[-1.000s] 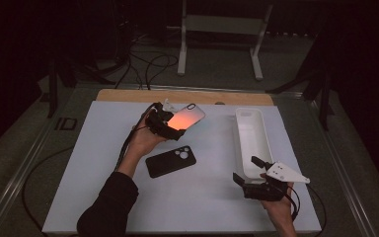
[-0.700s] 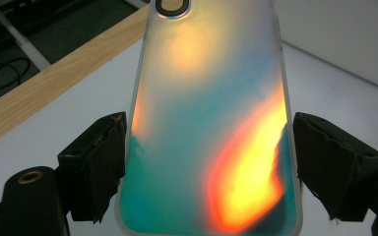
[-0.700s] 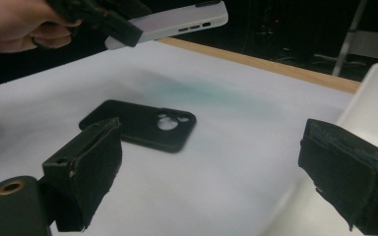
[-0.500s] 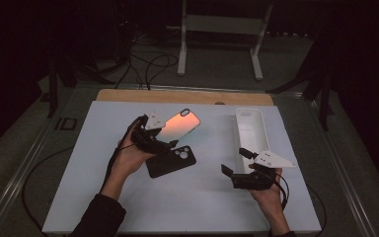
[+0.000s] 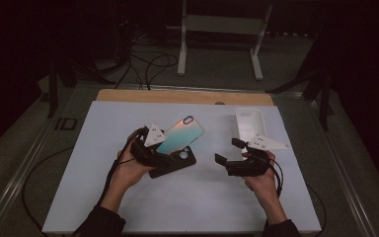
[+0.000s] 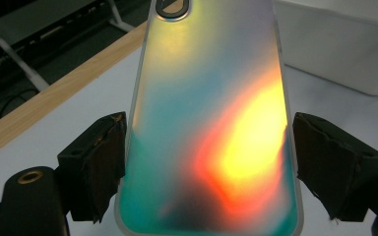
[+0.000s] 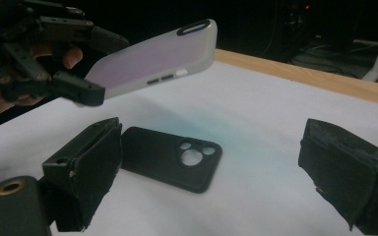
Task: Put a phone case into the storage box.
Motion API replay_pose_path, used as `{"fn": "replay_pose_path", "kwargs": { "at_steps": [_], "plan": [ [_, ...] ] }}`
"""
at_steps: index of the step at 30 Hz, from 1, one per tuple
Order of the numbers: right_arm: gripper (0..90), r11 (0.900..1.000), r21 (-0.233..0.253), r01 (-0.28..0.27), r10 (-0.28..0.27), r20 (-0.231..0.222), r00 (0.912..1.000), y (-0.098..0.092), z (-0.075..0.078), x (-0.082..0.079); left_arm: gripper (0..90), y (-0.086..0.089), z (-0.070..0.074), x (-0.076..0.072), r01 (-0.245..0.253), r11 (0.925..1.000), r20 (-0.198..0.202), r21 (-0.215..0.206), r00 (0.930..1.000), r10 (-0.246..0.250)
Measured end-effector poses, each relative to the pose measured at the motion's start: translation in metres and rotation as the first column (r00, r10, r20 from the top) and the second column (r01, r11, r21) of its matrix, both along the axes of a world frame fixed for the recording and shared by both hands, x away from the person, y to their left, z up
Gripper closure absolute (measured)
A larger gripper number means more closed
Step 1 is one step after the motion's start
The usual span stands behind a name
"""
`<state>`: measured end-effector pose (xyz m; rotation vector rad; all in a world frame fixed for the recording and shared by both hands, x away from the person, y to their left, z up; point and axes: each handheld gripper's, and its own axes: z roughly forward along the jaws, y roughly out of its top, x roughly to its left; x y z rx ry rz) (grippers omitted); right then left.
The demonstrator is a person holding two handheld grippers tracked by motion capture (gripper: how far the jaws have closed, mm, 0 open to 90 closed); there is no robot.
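Dim room — table brightly lit

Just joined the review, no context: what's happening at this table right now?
A person works at a white table with a hand-held gripper in each hand. The left hand-held gripper holds an iridescent phone case by its long edges, raised and tilted above a black phone case lying flat on the table. The right hand-held gripper is open and empty, jaws facing the black case. A white tray sits behind it.
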<state>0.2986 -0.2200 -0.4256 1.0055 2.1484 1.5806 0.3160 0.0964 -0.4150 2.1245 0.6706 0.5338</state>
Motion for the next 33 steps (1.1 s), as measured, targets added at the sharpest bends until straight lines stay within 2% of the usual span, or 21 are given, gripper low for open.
{"fn": "replay_pose_path", "kwargs": {
  "at_steps": [7, 12, 16, 20, 23, 27, 30, 33],
  "plan": [
    [9.6, 0.999, -0.007, -0.04, 0.04, -0.017, 0.999, 0.017, 0.007, 0.008, 17.0, -0.008, -0.003, -0.014, 0.029, 0.9993, 0.031, -0.021, 0.9991, -0.029],
    [10.0, 0.998, -0.001, -0.065, 0.065, -0.052, 0.9965, 0.029, 0.008, 0.012, 17.0, -0.011, -0.006, -0.021, 0.049, 0.9971, 0.038, -0.059, 0.9982, -0.047],
    [12.7, 0.996, 0.021, -0.088, 0.089, -0.081, 0.9927, 0.037, 0.007, 0.015, 17.0, -0.016, -0.008, -0.027, 0.078, 0.995, 0.048, -0.062, 0.996, -0.075],
    [20.6, 0.993, 0.054, -0.102, 0.108, -0.117, 0.9873, 0.042, 0.007, 0.016, 17.0, -0.018, -0.01, -0.028, 0.087, 0.9929, 0.055, -0.081, 0.9951, -0.082],
    [28.6, 0.994, 0.047, -0.1, 0.106, -0.133, 0.9854, 0.044, 0.007, 0.016, 17.0, -0.018, -0.011, -0.028, 0.09, 0.9905, 0.051, -0.104, 0.9951, -0.085],
    [38.5, 0.991, 0.073, -0.113, 0.124, -0.172, 0.9771, 0.045, 0.005, 0.018, 17.0, -0.018, -0.012, -0.029, 0.096, 0.9885, 0.044, -0.117, 0.9948, -0.092],
    [44.6, 0.991, 0.078, -0.107, 0.12, -0.189, 0.9745, 0.048, 0.005, 0.018, 17.0, -0.022, -0.015, -0.03, 0.093, 0.9905, 0.041, -0.101, 0.9951, -0.09],
    [53.0, 0.989, 0.107, -0.098, 0.12, -0.214, 0.9696, 0.049, 0.005, 0.019, 17.0, -0.025, -0.018, -0.03, 0.091, 0.9914, 0.032, -0.093, 0.9956, -0.089]
  ]
}}
